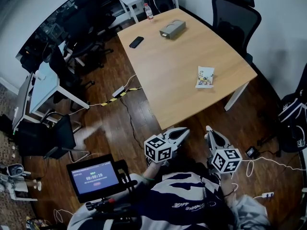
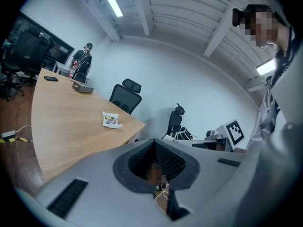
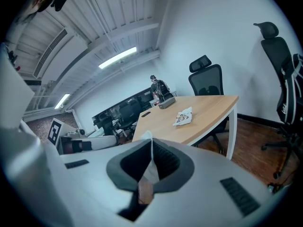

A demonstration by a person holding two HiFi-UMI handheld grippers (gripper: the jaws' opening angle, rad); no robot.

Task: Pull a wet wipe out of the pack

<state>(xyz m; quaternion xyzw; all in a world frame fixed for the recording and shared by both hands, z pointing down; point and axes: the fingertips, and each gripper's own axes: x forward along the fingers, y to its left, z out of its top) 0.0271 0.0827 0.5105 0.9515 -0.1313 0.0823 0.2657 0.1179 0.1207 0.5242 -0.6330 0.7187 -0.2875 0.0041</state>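
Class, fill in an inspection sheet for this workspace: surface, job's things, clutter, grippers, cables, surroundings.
Surface: pale wooden table, four things on it.
Job's things: white printed wet wipe pack near the right edge, untouched.
Clutter: grey box, black phone, small plastic bottle at the far end.
Grippers: left gripper and right gripper shut, empty, short of the table.
Cables: white power strip with leads on the wooden floor.
Surroundings: black office chairs, timer screen.
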